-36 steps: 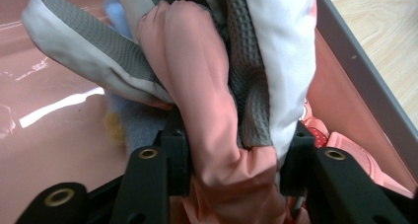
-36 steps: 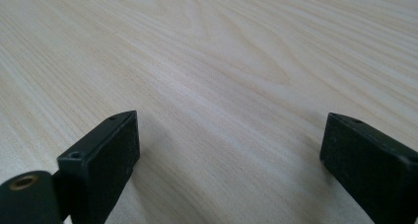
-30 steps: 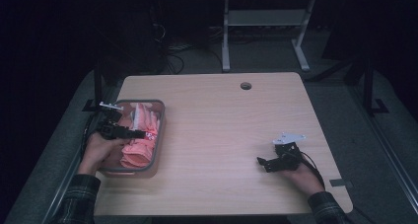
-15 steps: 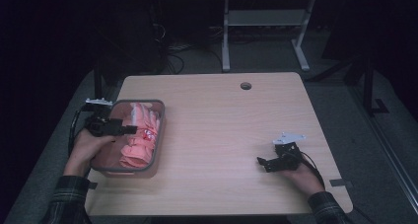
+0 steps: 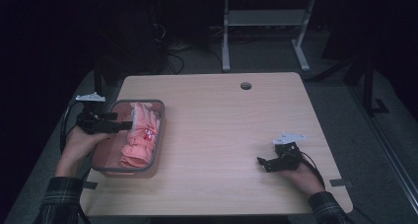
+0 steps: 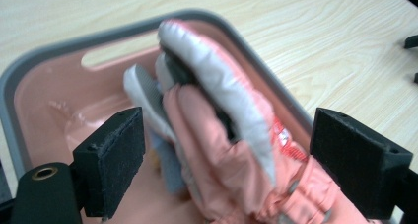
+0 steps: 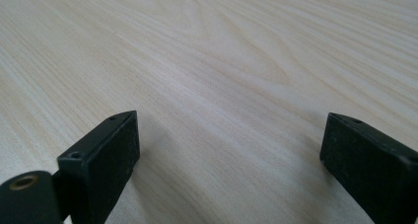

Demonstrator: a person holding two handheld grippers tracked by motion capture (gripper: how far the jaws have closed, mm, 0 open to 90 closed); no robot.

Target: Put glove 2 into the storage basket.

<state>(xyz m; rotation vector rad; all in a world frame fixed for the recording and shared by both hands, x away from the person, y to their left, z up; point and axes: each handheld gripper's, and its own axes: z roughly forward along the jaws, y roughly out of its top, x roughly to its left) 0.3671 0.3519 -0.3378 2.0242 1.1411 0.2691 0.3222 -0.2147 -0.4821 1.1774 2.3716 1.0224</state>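
Observation:
A grey-rimmed, clear bin (image 5: 161,130) stands at the table's left side and holds pink and white padded gloves (image 5: 142,135). My left gripper (image 5: 125,126) hovers over the bin's left half, pointing right. Its jaws have just been opening and now stand wide apart. In the left gripper view the gloves (image 6: 217,100) lie in the bin (image 6: 44,61) below and beyond the left gripper (image 6: 226,165), and neither pad touches them. My right gripper (image 5: 262,162) rests on the table at the right front. In its own view the right gripper (image 7: 229,155) is open over bare wood.
The light wooden table (image 5: 222,120) has a round cable hole (image 5: 245,86) near its far edge. A metal stand (image 5: 261,31) and cables sit on the dark floor behind. The bin lies close to the table's left edge.
My left gripper has risen and drawn back to the left over the bin, with its jaws spread wider. The gloves stay in the bin. The right gripper has not moved.

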